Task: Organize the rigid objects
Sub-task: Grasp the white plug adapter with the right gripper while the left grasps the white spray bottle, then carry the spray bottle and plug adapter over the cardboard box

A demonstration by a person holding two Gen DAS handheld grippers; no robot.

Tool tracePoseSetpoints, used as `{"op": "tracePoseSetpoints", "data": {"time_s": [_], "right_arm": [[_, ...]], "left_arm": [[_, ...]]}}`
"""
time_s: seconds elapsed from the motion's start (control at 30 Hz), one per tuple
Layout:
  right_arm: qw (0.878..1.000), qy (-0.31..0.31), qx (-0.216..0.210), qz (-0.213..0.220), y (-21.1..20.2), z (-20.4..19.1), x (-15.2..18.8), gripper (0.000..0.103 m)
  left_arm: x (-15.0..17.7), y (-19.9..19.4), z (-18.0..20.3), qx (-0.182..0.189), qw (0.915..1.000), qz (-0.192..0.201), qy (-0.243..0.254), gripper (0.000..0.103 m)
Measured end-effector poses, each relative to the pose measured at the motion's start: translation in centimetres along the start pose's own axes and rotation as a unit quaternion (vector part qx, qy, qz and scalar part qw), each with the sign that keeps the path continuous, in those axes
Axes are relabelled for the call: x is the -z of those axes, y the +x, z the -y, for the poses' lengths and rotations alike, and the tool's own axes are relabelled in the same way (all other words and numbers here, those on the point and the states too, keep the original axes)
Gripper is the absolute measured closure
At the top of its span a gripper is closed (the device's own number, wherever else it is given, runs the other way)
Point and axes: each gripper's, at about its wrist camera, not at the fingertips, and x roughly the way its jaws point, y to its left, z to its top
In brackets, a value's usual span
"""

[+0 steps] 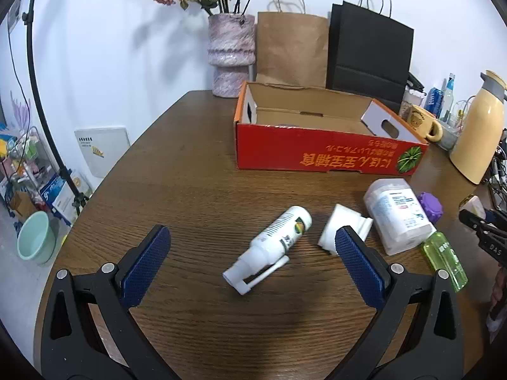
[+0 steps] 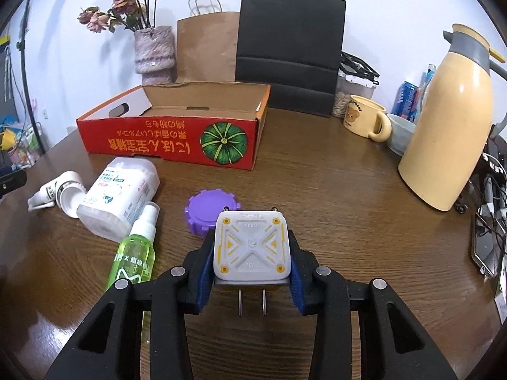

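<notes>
Right gripper [image 2: 252, 250] pinching white charger [image 2: 252, 247] by its sides over the table, prongs toward camera; left gripper [image 1: 250, 243] spread above white spray bottle [image 1: 272, 247]. Could slip from smooth casing or clip the red box [image 2: 171, 139] wall when carried over

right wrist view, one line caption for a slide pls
Right gripper clamps a white charger above the table, red box ahead.

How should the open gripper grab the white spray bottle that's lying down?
Pinch the white spray bottle across its round body from above, fingers either side. It lies flat and slanted between the open left gripper fingers, so twist a little to match.
</notes>
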Motion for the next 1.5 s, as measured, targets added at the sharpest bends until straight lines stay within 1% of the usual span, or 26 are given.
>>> {"op": "tracePoseSetpoints", "data": {"time_s": [0.1,0.23,0.43,0.53,0.6,0.73,0.83,0.87,0.93,0.97,1.0,1.07,1.13,1.23,1.5], "right_arm": [[1.000,0.005,0.006,0.007,-0.1,0.0,-0.1,0.059],[1.000,0.009,0.014,0.010,-0.2,-0.1,-0.2,0.059],[1.000,0.014,0.016,0.009,-0.1,0.1,-0.2,0.059],[1.000,0.015,0.015,0.009,-0.1,0.1,-0.2,0.059],[1.000,0.012,0.016,0.010,-0.1,0.0,-0.2,0.059],[1.000,0.006,0.018,0.012,-0.2,-0.2,-0.2,0.059],[1.000,0.006,0.018,0.012,-0.2,-0.2,-0.2,0.059],[1.000,0.006,0.018,0.013,-0.3,-0.2,-0.2,0.059],[1.000,0.004,0.018,0.013,-0.3,-0.3,-0.2,0.059],[1.000,0.004,0.018,0.014,-0.3,-0.3,-0.2,0.059],[1.000,0.003,0.018,0.016,-0.4,-0.3,-0.2,0.059],[1.000,0.002,0.019,0.016,-0.4,-0.4,-0.3,0.059],[1.000,0.002,0.019,0.017,-0.5,-0.4,-0.3,0.059],[1.000,0.002,0.020,0.019,-0.6,-0.4,-0.3,0.059],[0.999,0.001,0.023,0.027,-0.9,-0.6,-0.3,0.059]], "left_arm": [[-0.1,0.7,-0.3,-0.002,1.0000,-0.009,0.001,0.000],[-0.4,2.1,0.0,-0.008,0.9996,-0.024,0.016,0.000],[-0.6,5.1,0.3,0.000,0.9978,-0.060,0.029,0.000],[-0.5,6.1,0.3,0.005,0.9968,-0.075,0.026,0.001],[-0.3,6.7,0.2,0.007,0.9961,-0.085,0.022,0.008],[-0.1,6.9,0.2,0.017,0.9957,-0.089,0.018,0.015],[0.1,7.2,0.9,0.021,0.9944,-0.098,0.032,0.029],[0.1,7.3,1.0,0.026,0.9940,-0.101,0.035,0.038],[0.1,7.2,1.3,0.028,0.9938,-0.100,0.040,0.050],[0.2,7.0,1.5,0.034,0.9938,-0.097,0.042,0.062],[0.2,6.9,1.6,0.037,0.9938,-0.096,0.043,0.071],[0.3,6.7,1.7,0.042,0.9937,-0.094,0.043,0.079],[0.3,6.6,1.7,0.049,0.9935,-0.095,0.039,0.079],[0.3,6.5,1.7,0.050,0.9938,-0.092,0.038,0.079],[0.3,5.6,2.0,0.042,0.9955,-0.073,0.043,0.079]]}}
